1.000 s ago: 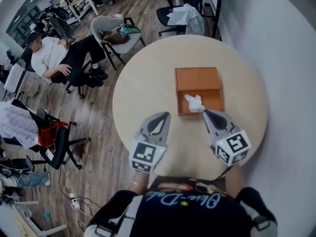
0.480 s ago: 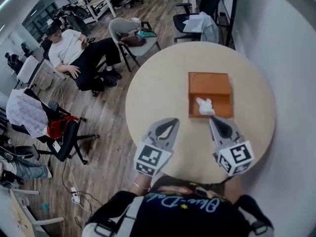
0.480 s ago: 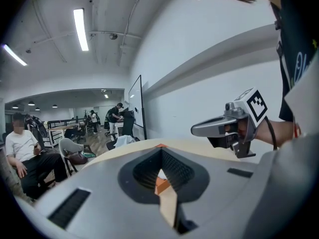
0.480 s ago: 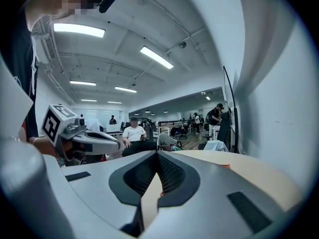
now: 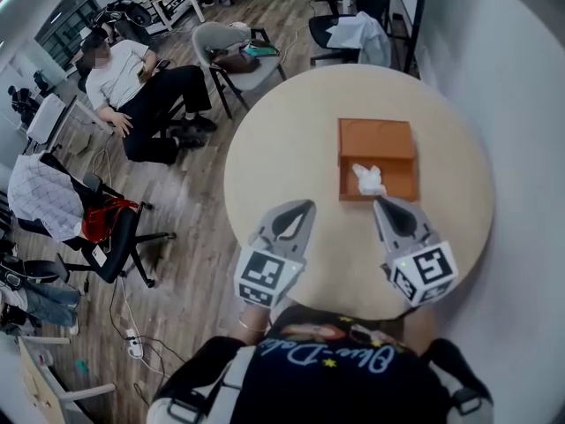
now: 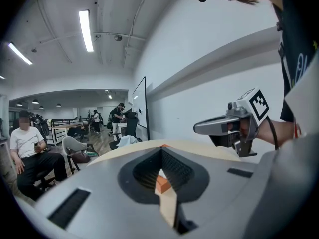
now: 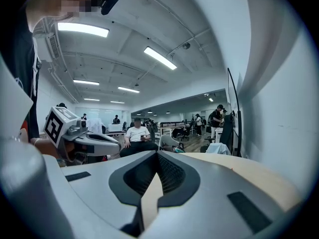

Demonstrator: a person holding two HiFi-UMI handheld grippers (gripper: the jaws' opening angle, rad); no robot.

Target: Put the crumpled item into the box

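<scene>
White crumpled paper (image 5: 369,178) is lying inside the orange box (image 5: 395,140), by its near wall. The left gripper (image 5: 296,210) and right gripper (image 5: 383,203) are hovering near the box, fingers together on nothing. The paper is probably light and soft, so pinching its bulk would suit.

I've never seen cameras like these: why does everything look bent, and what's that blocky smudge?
Head view: the wide-angle lens bows the floor and wall around the table. Left gripper view: same bending, black corners, ceiling lamp glaring white. Right gripper view: the blocky patch was added afterwards to hide a face.
</scene>
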